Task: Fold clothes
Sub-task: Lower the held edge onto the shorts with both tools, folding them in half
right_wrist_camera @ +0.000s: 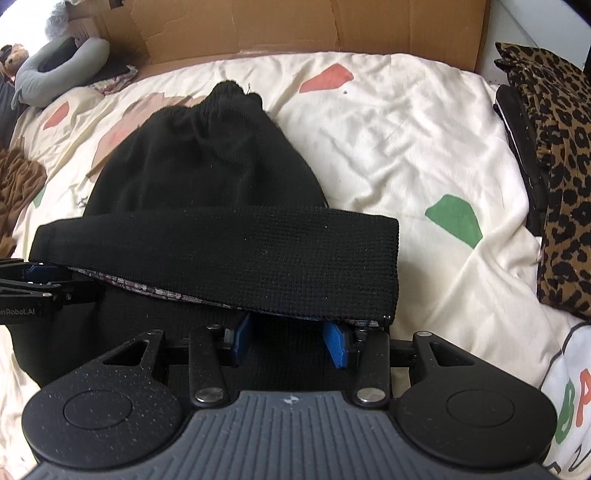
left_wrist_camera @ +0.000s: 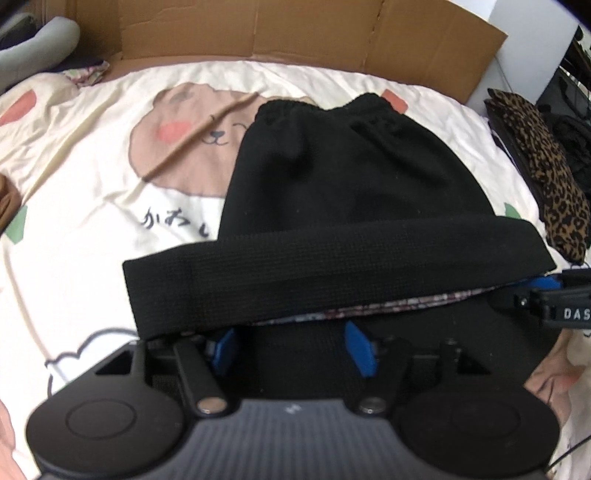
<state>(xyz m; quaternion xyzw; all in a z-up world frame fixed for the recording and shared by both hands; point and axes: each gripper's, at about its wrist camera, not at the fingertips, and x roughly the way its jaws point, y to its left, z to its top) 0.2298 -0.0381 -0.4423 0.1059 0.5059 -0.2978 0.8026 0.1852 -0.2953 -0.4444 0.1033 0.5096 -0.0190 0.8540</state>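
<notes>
1. Plainly, from the left wrist view, the black knit garment [left_wrist_camera: 343, 184] lies on the printed bed sheet [left_wrist_camera: 92, 192], its gathered waistband at the far end and its near hem band [left_wrist_camera: 332, 266] raised over the left gripper [left_wrist_camera: 291, 343]. The blue pads stand apart with dark cloth between and above them. I cannot tell whether they pinch a layer, because the tips are hidden under the band.
   - Risk: if only the top layer is caught, the patterned lining [left_wrist_camera: 406, 304] showing under the hem could sag and the fold would come out uneven.
   - Pose: the tool sits low and level near the left end of the hem, pointing up the bed. The right gripper [left_wrist_camera: 554, 299] enters from the right edge at about the same height.

2. From the right wrist view, the same garment [right_wrist_camera: 207, 166] runs away toward the cardboard [right_wrist_camera: 295, 26]. The hem band [right_wrist_camera: 221, 254] drapes over the right gripper [right_wrist_camera: 288, 339], whose blue pads are likewise spread, with the tips out of sight; whether it holds cloth is probably undecidable from this angle.
   - Risk: the band's right corner overhangs the pads, so carrying it forward could let that corner slip off. Uneven travel of the two tools would skew the crease. A wide swing could brush the leopard-print cloth [right_wrist_camera: 554, 184] at the right.
   - Pose: low, level, pointing forward under the right end of the hem. The left gripper [right_wrist_camera: 33, 288] lies at the left edge, roughly abreast.
</notes>
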